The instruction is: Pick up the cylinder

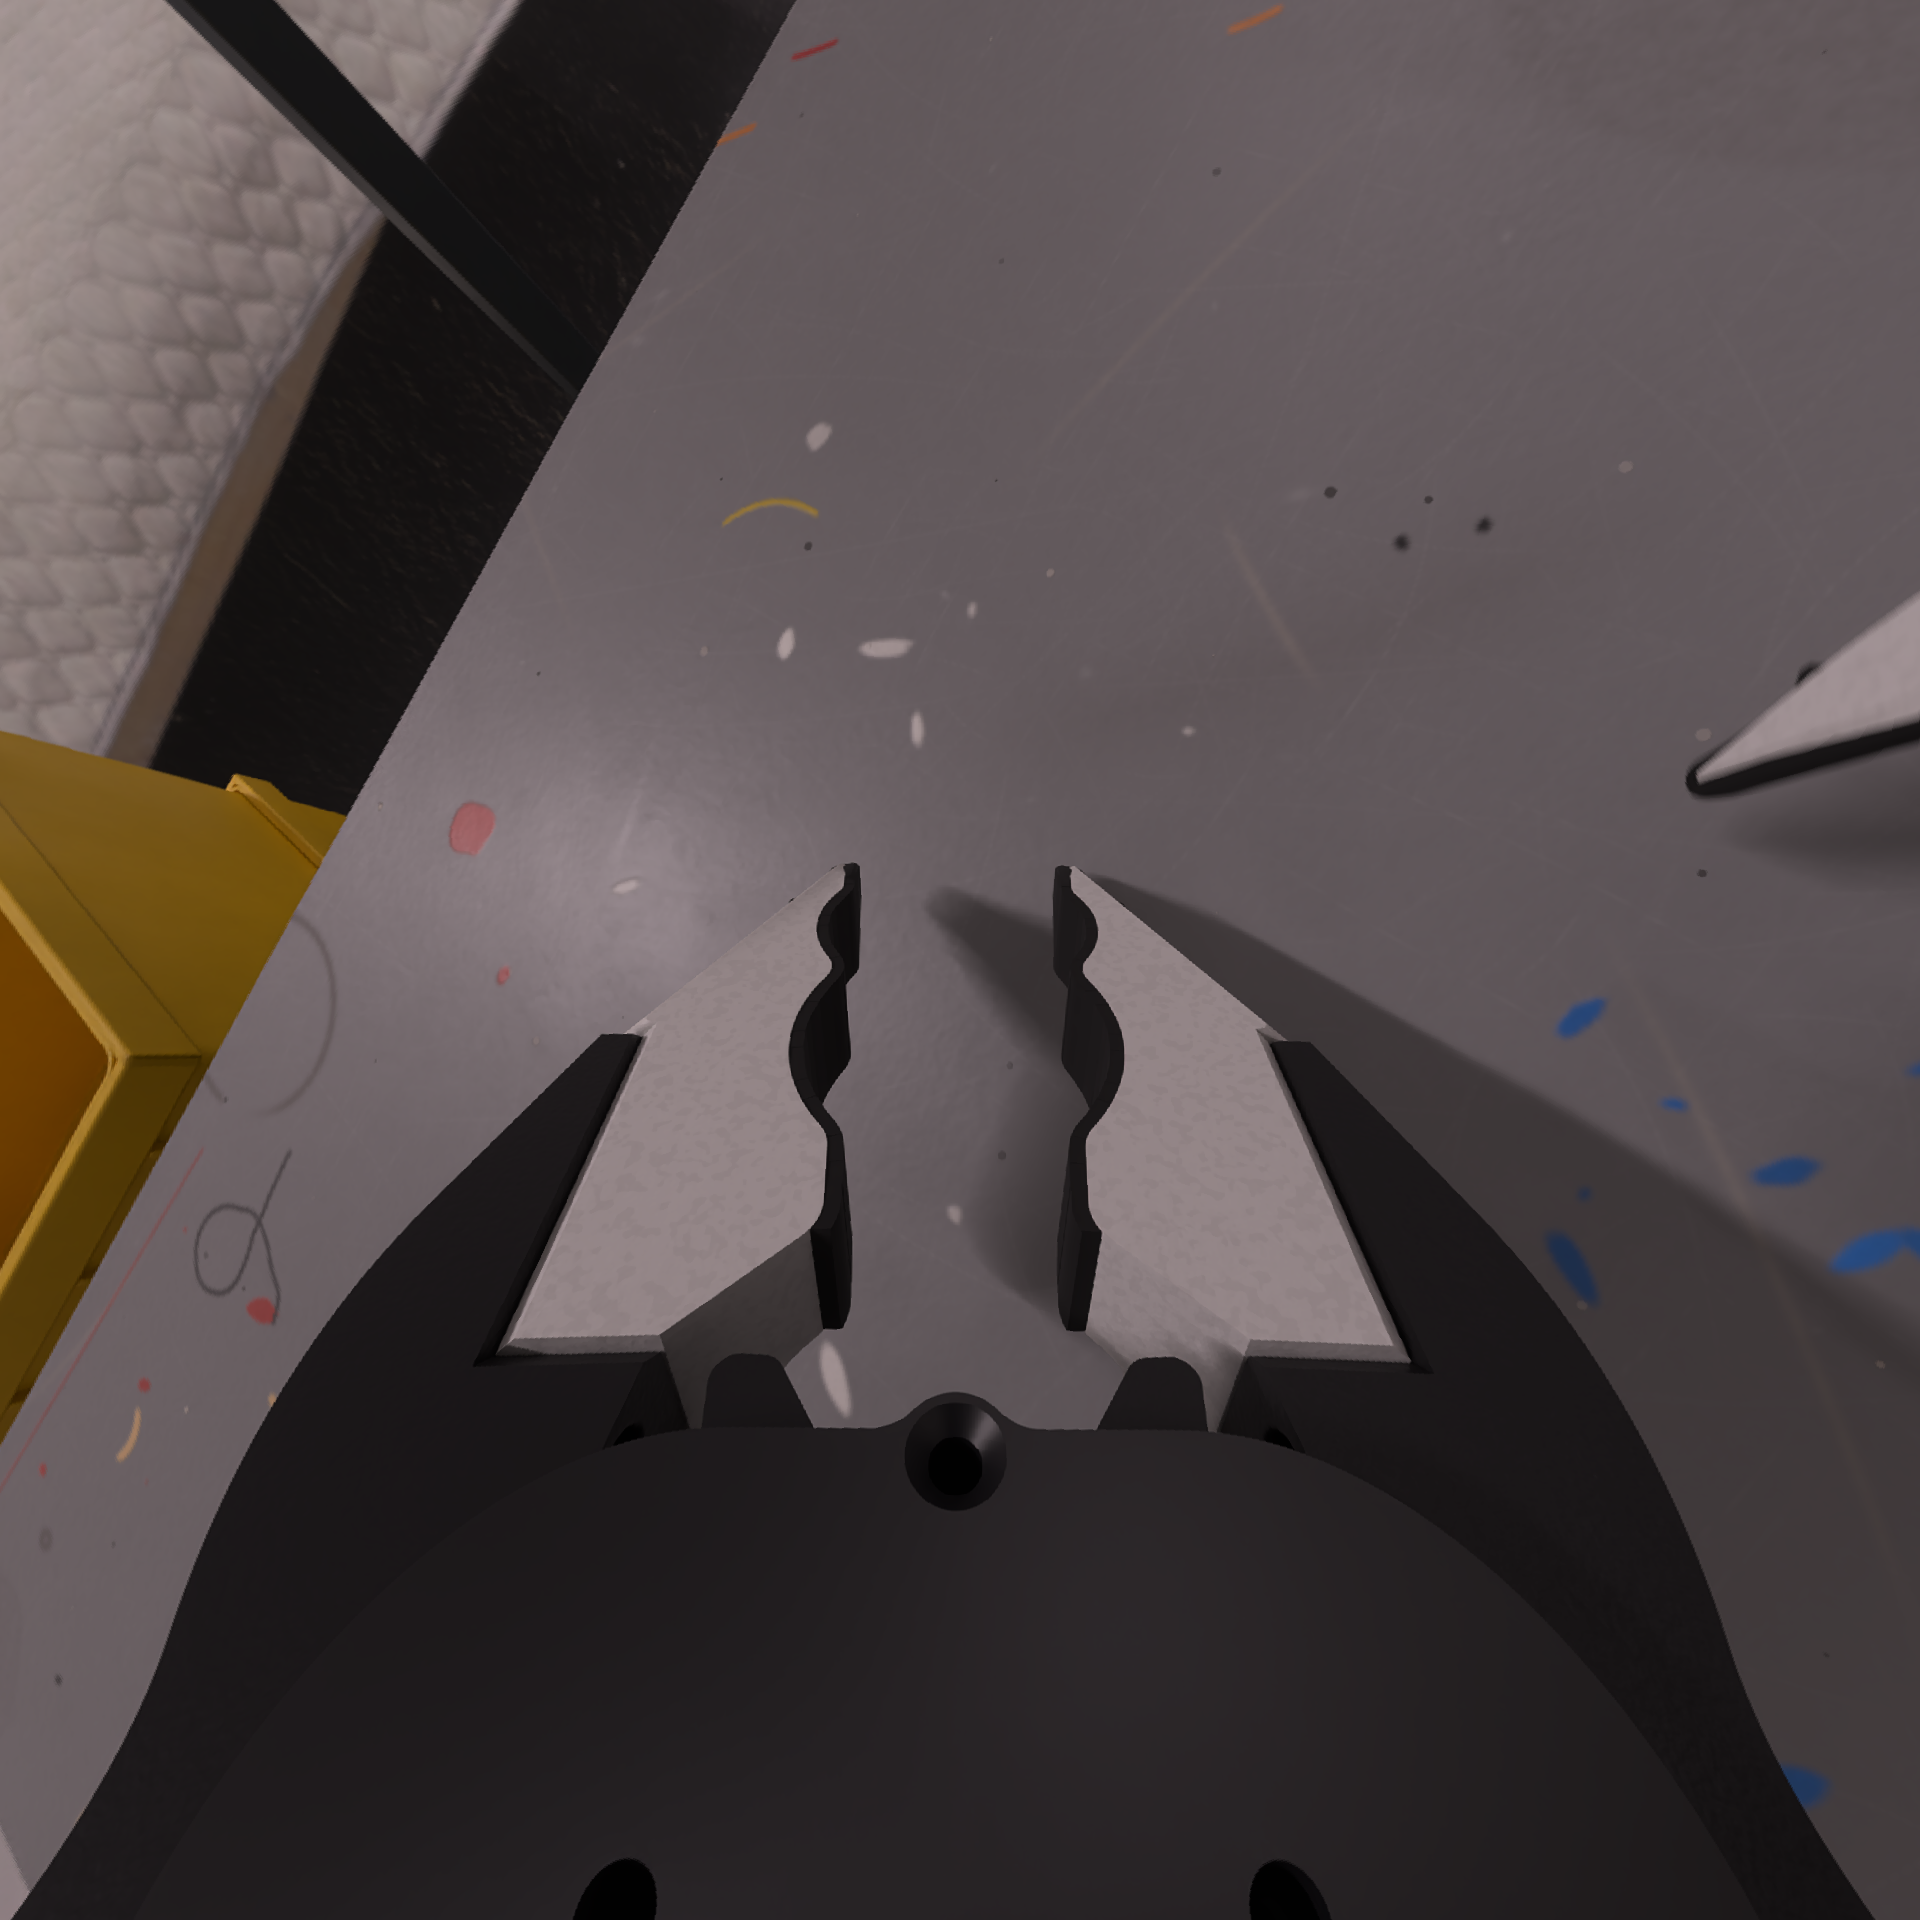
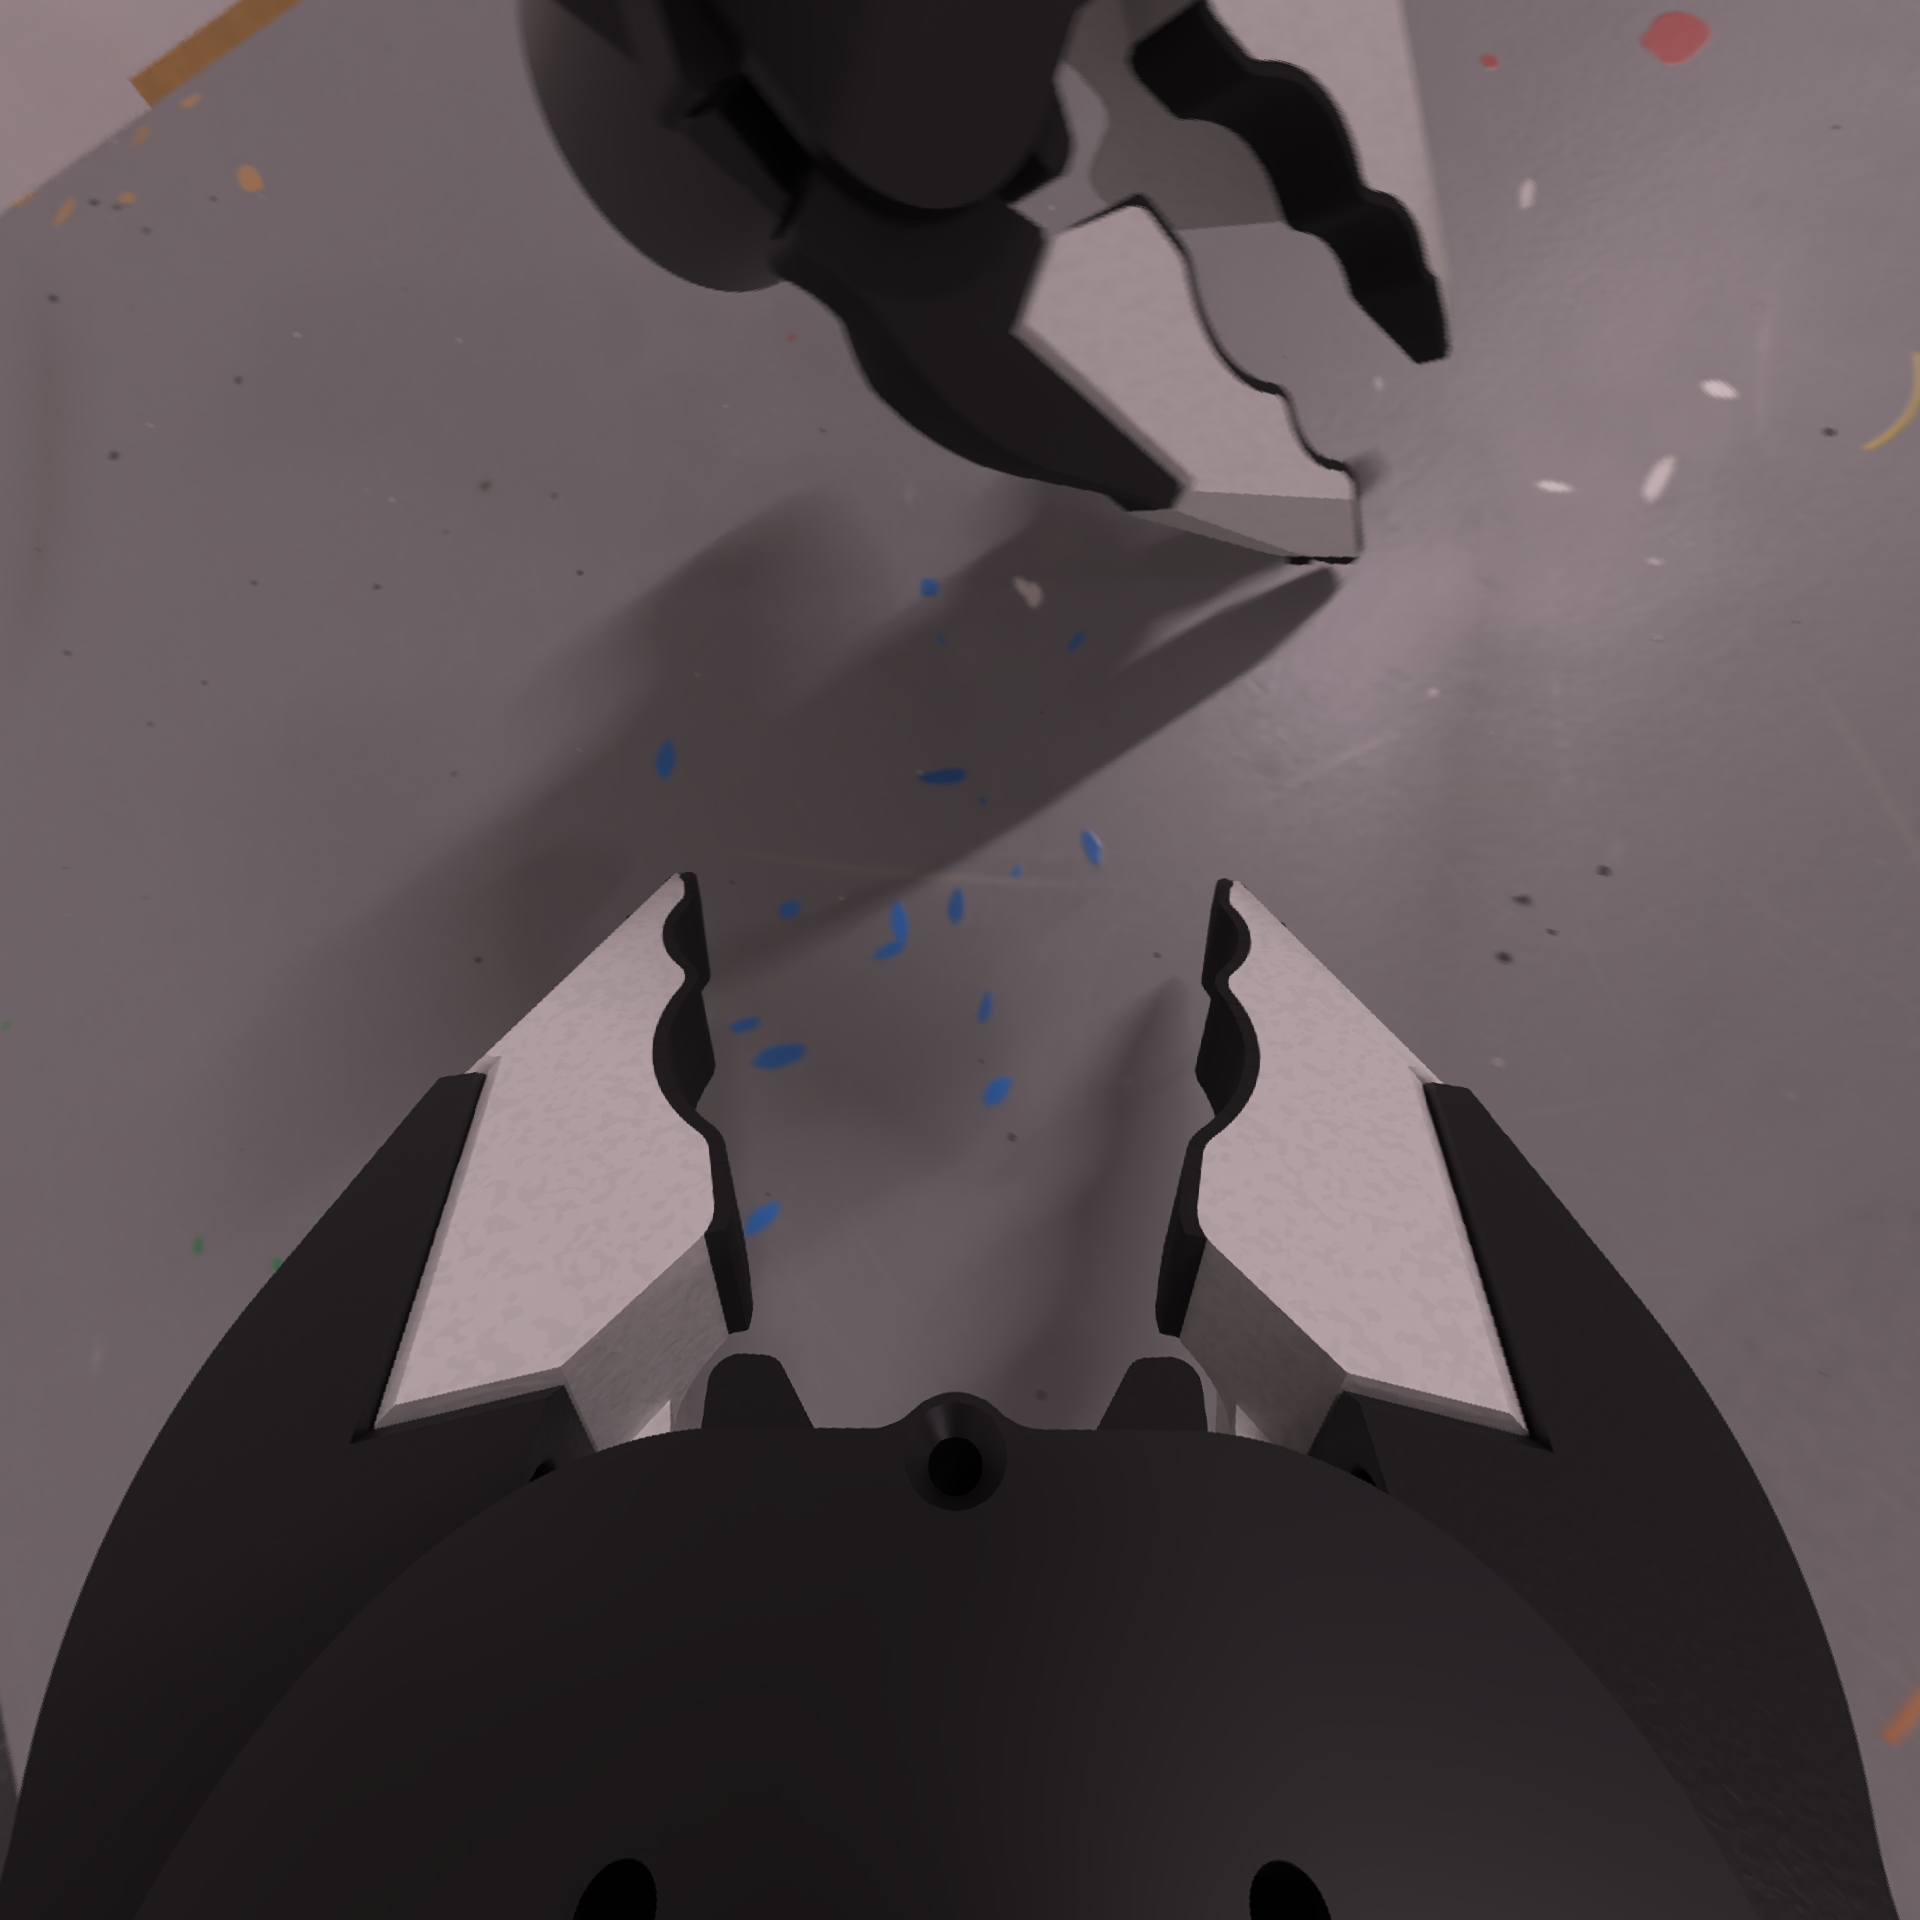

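Over the paint-flecked grey table point(image 1: 1195, 312), the left gripper point(image 1: 956, 873) and right gripper point(image 2: 954, 883) are hovering empty, jaws parted; no cylinder showing, its handling unjudgeable.

This looks like a workshop or a craft room. The grey table point(image 1: 1143, 312) is scratched and covered with small paint spots (blue, white, red, orange) and some pen scribbles. Beside its edge stands a yellow bin point(image 1: 94, 997), and further behind is a white quilted mattress point(image 1: 135, 312).
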